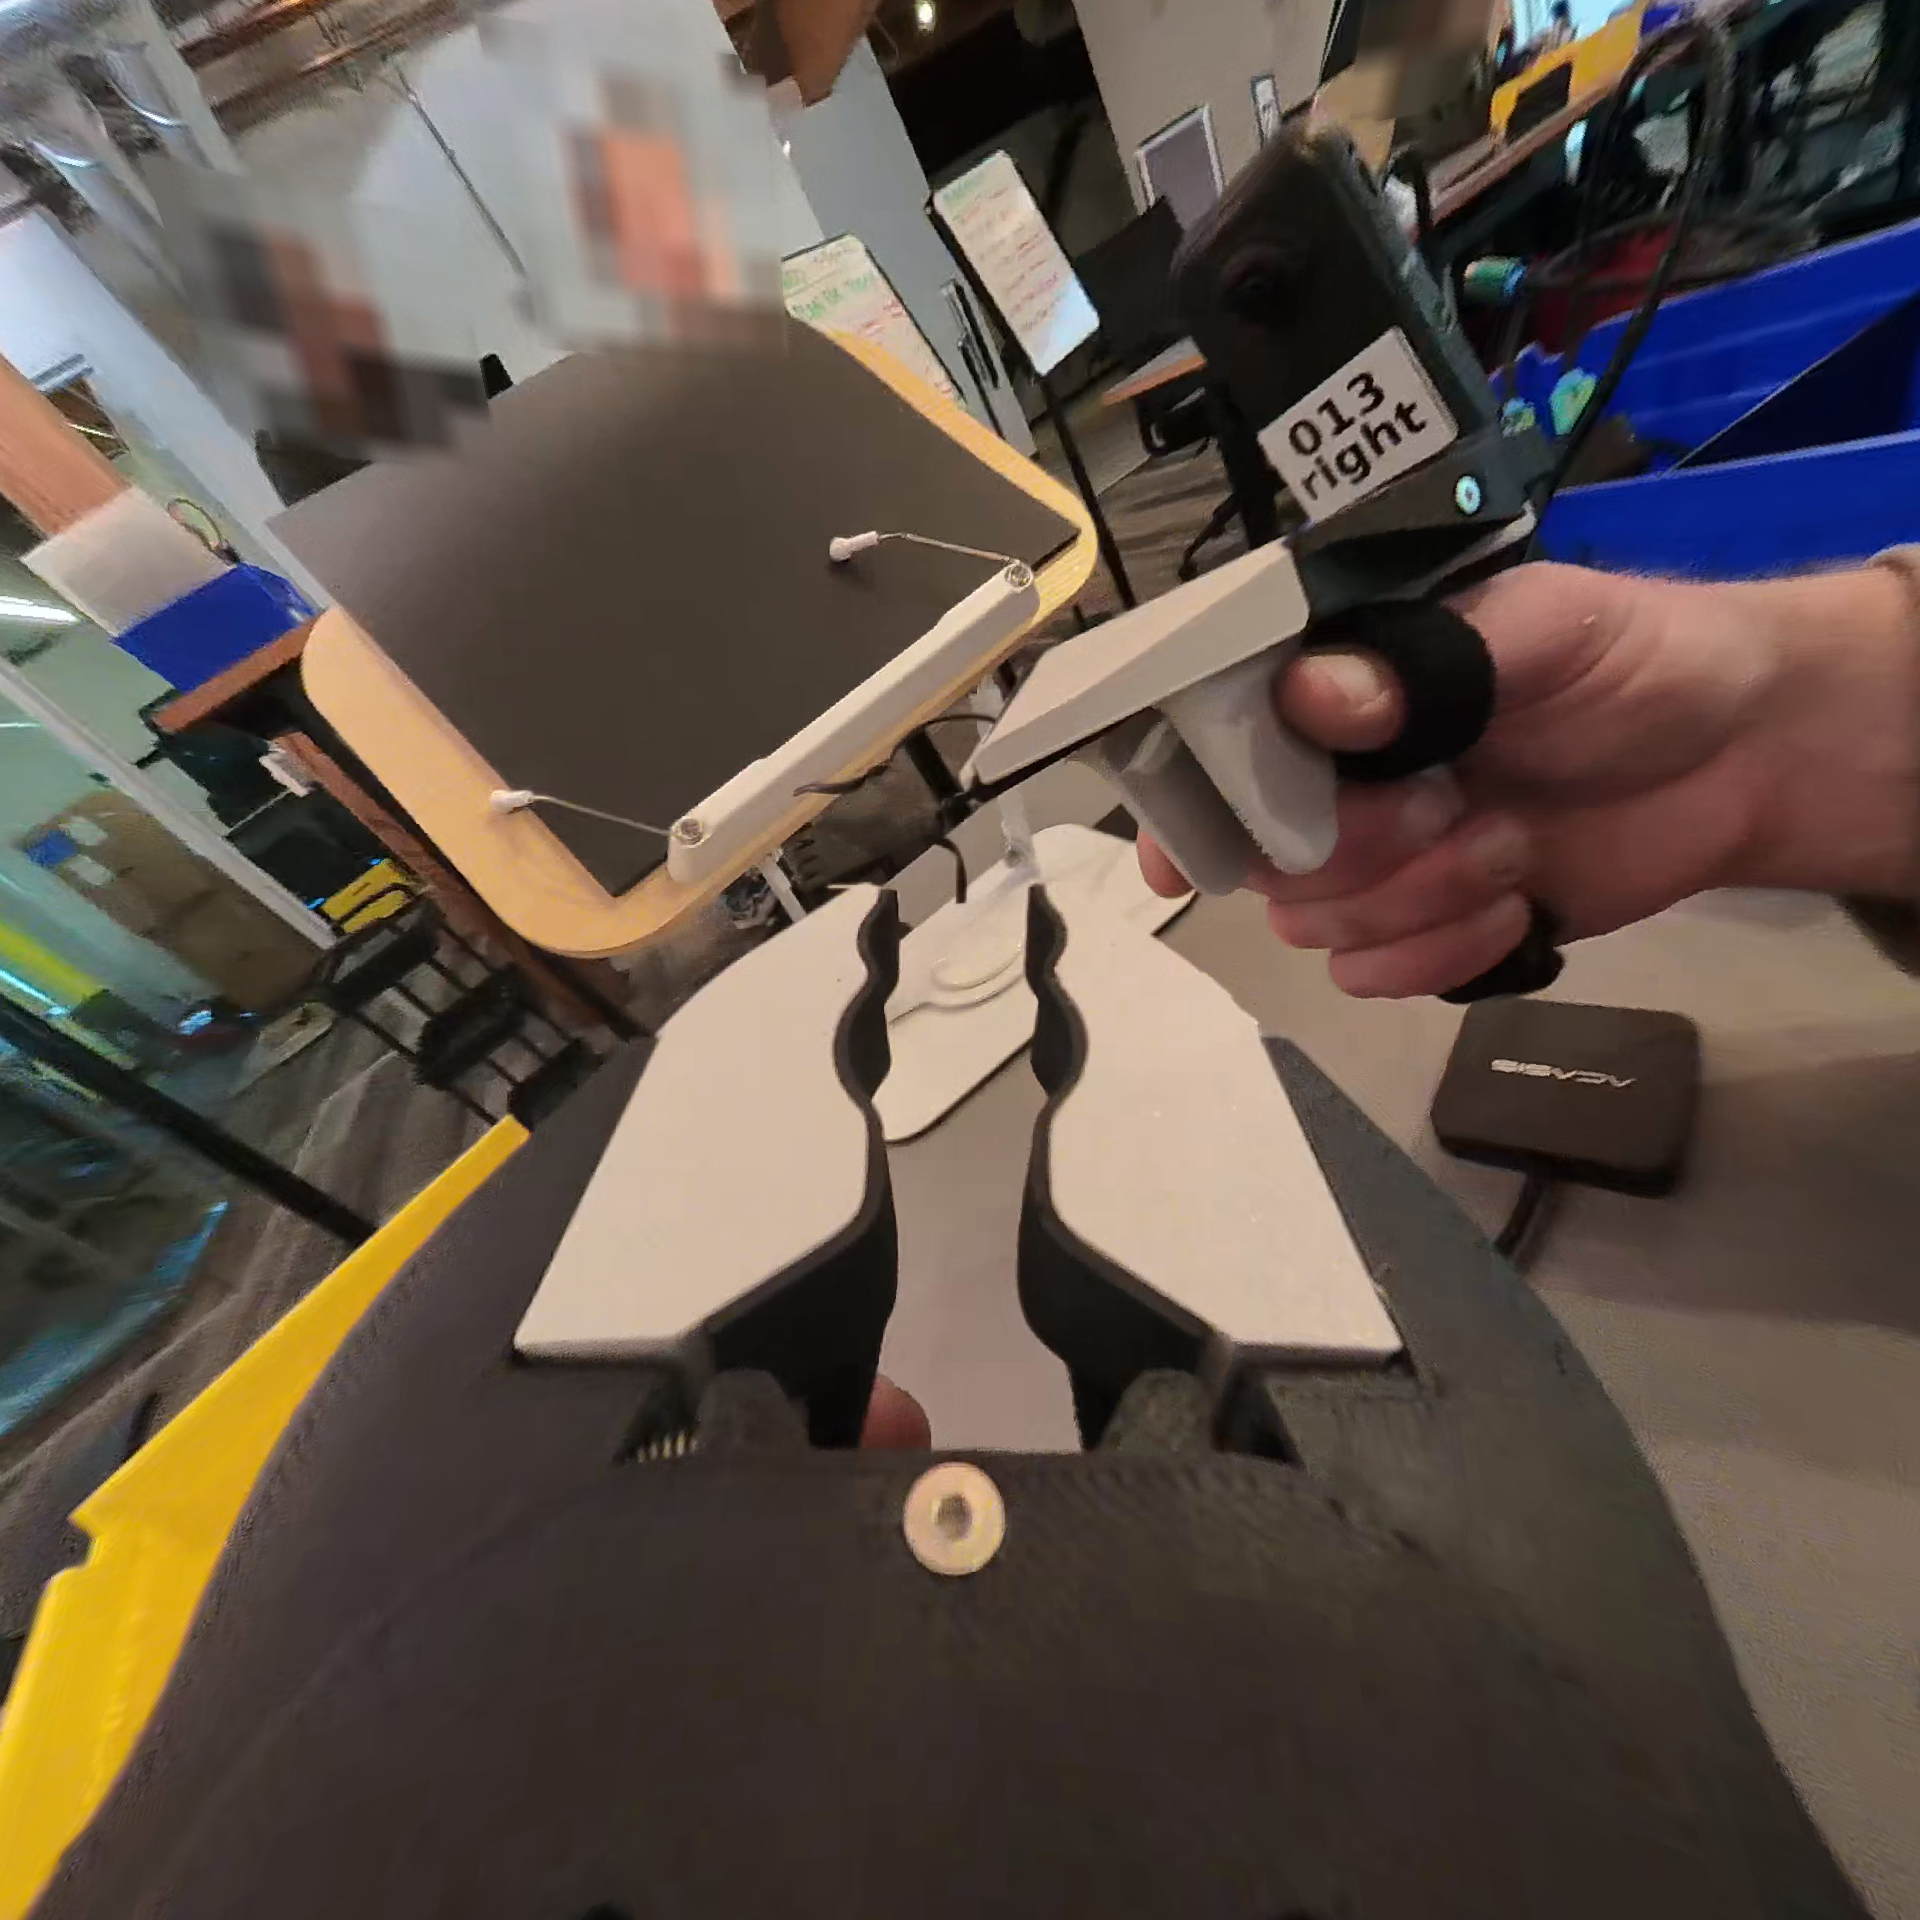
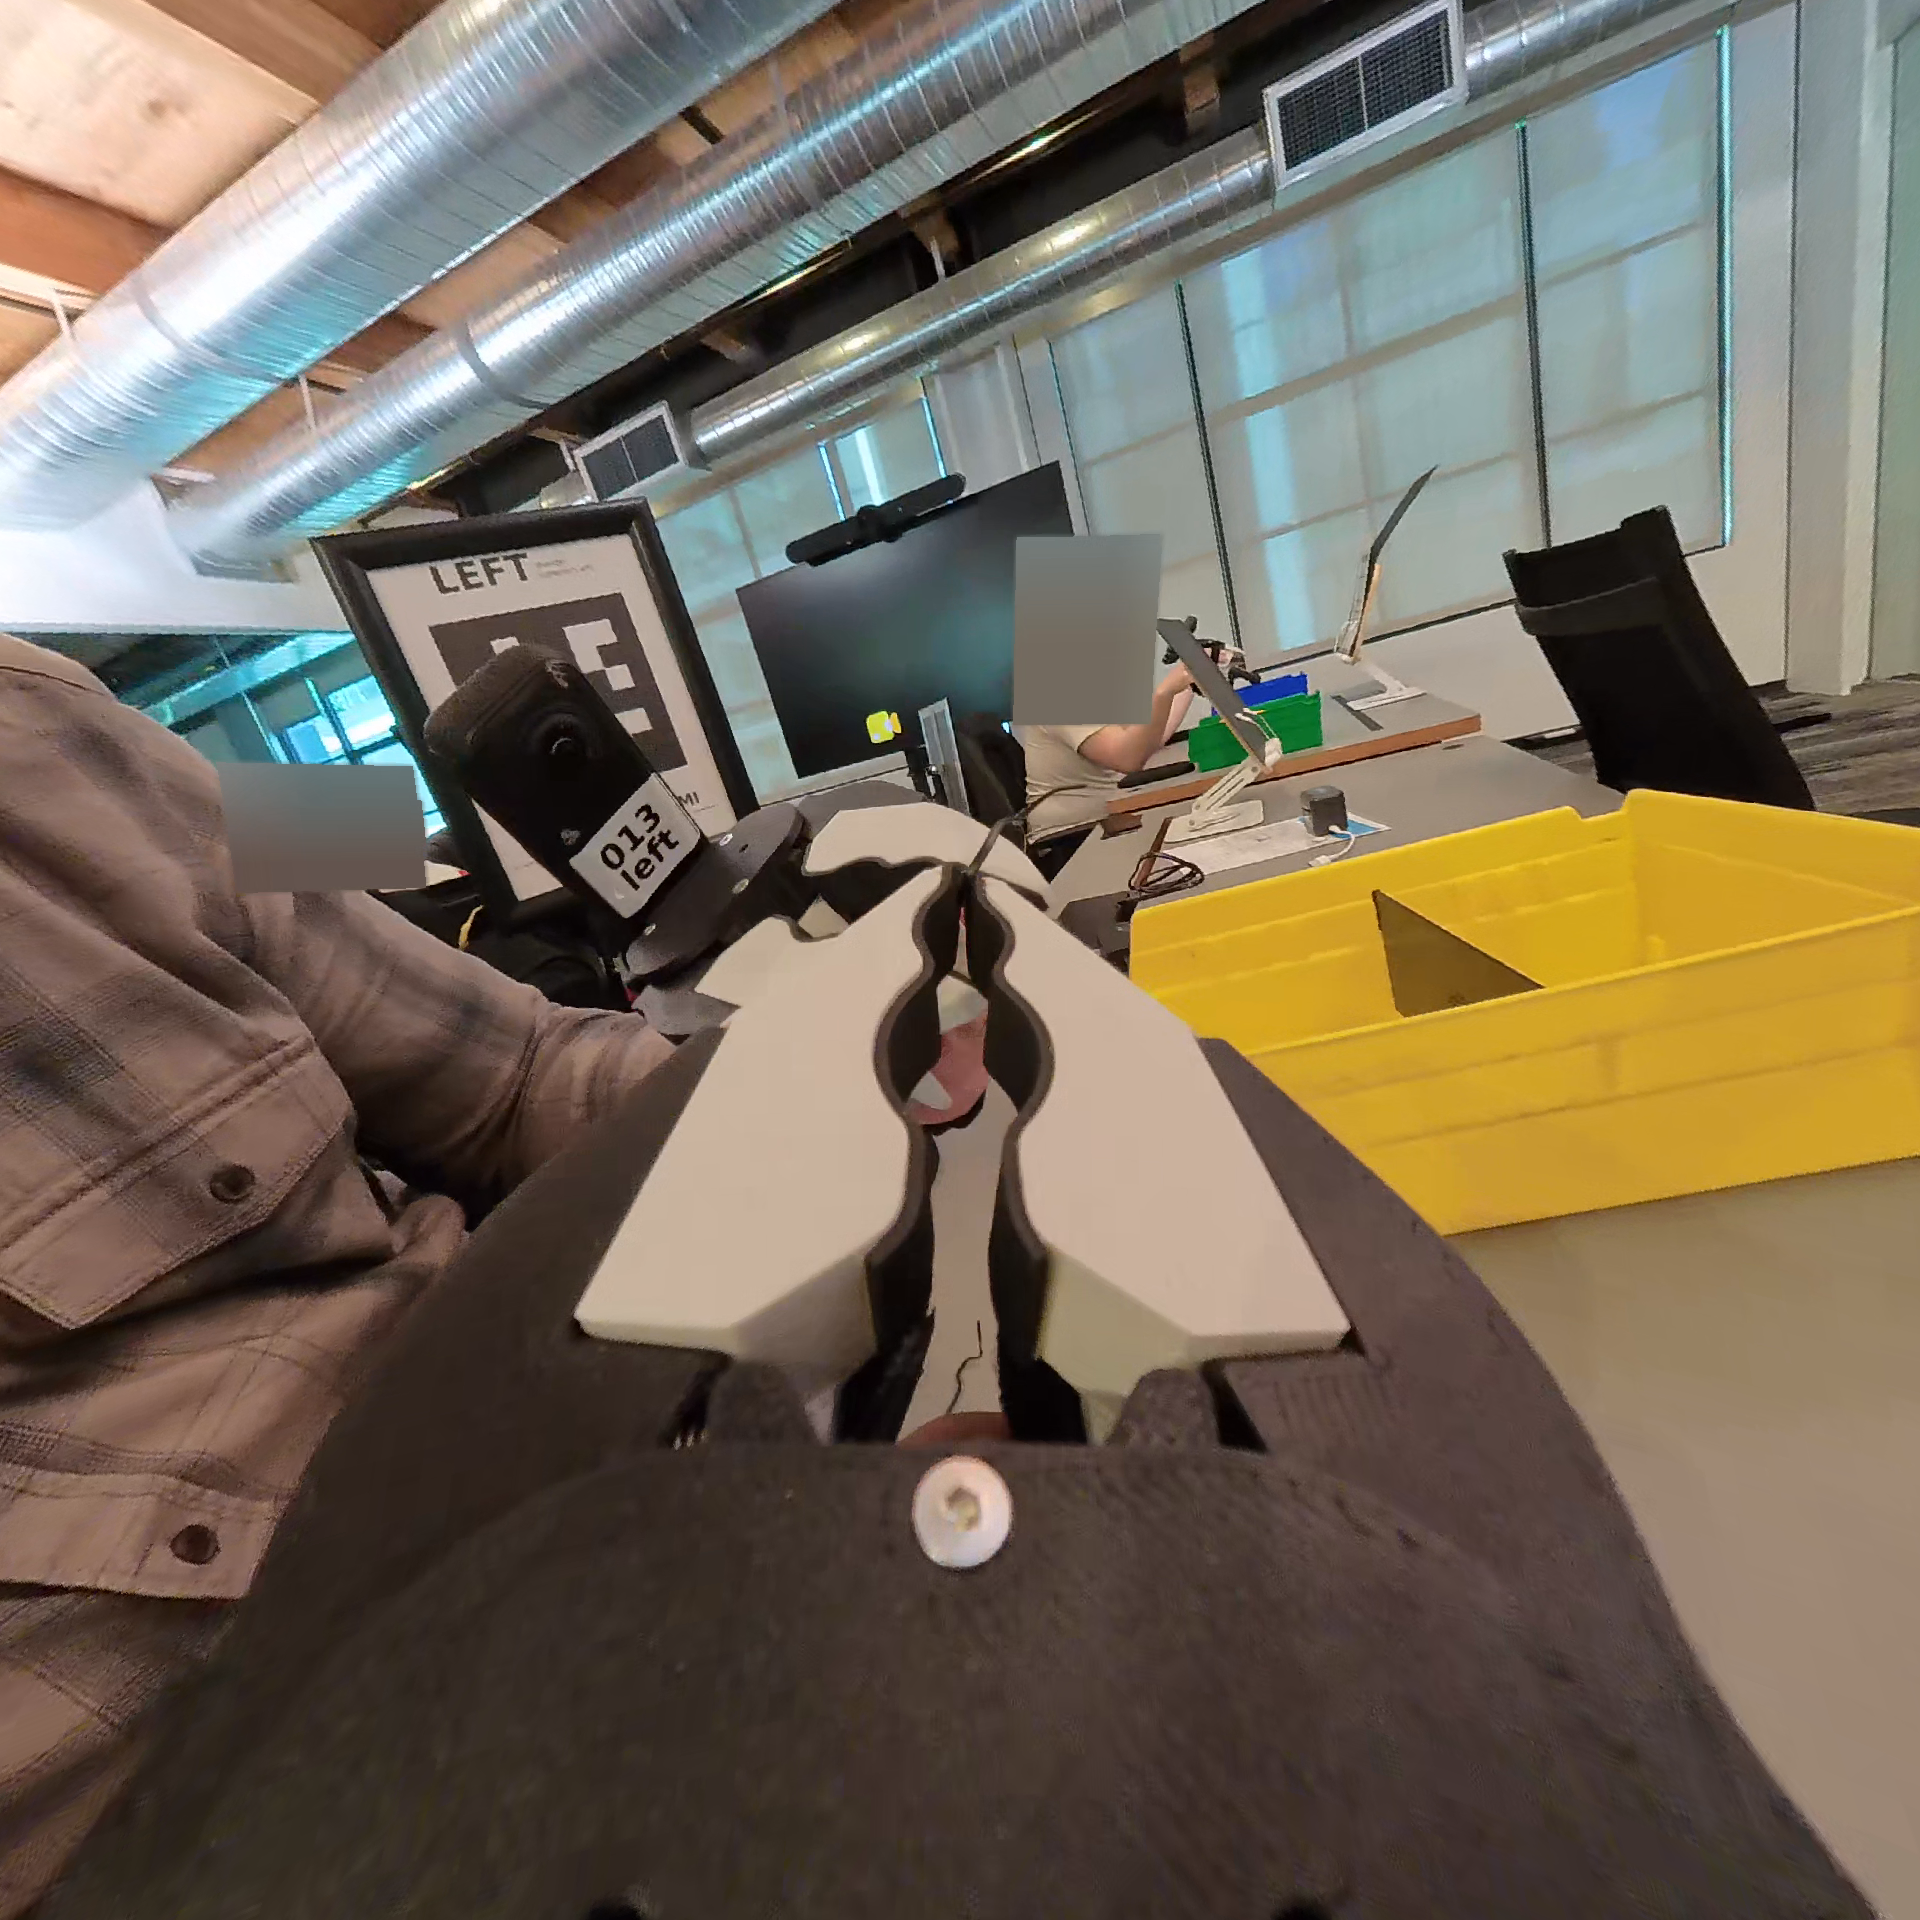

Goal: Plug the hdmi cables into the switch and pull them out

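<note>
A flat black square switch box [image 1: 1569, 1091] lies on the grey table [image 1: 1621, 1455] at the right, with a black cable [image 1: 1525, 1218] leaving its near side. My left gripper [image 1: 961, 909] is open and empty, raised above the table left of the switch. A hand holds my right gripper [image 1: 975, 771] just ahead of it, pointing left. In the right wrist view my right gripper [image 2: 961, 891] is shut, and a thin black wire [image 2: 992, 844] sticks out of its tips. No HDMI plug shows.
A tilted black board with a wooden rim [image 1: 665, 623] and a white bar [image 1: 852, 717] stands ahead on a white base [image 1: 961, 1039]. A yellow bin [image 2: 1538, 997] sits on the table right of my right gripper. Blue bins [image 1: 1766, 416] stand far right. A person's plaid sleeve [image 2: 208, 1039] is at left. Only a small space, under 4 cm, lies between the two pairs of fingers.
</note>
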`<state>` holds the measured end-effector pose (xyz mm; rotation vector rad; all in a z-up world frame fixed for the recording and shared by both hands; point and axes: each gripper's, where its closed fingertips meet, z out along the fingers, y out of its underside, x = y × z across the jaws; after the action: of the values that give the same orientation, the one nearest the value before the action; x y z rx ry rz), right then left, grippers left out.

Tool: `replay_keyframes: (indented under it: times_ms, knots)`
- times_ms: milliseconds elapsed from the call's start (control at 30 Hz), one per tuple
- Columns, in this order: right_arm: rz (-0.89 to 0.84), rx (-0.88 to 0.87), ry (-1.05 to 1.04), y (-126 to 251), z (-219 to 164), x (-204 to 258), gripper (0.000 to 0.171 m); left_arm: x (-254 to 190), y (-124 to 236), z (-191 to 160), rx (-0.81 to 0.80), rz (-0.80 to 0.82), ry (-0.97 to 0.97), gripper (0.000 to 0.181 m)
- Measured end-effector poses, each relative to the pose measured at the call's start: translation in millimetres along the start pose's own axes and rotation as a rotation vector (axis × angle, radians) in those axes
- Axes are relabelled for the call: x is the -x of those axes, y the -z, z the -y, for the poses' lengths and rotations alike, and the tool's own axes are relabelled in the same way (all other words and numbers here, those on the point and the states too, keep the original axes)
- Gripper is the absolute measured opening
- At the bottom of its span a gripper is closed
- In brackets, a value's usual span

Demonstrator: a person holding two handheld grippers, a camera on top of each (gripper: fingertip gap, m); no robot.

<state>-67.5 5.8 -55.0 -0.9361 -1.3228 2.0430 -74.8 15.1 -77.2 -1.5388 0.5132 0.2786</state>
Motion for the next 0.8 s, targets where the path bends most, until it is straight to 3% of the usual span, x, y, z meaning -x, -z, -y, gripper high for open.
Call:
replay_keyframes:
  times_ms: [133,300,433,633,800]
  knots:
    - [0.006,-0.002,-0.014,0,-1,0,0.0,2,0,3,-0.012,0.046,-0.083,0.002]
    - [0.009,0.017,-0.021,1,-3,0,0.0,1,1,0,0.016,0.06,-0.226,0.001]
    - [0.012,0.09,-0.037,0,-10,1,0.0,3,7,-2,0.041,0.062,-0.509,0.001]
    - [-0.022,0.328,-0.069,8,-33,4,0.0,-15,15,-21,0.075,-0.051,-0.858,0.001]
    - [-0.038,0.465,-0.072,8,-49,8,0.0,-32,21,-36,0.084,-0.156,-0.96,0.001]
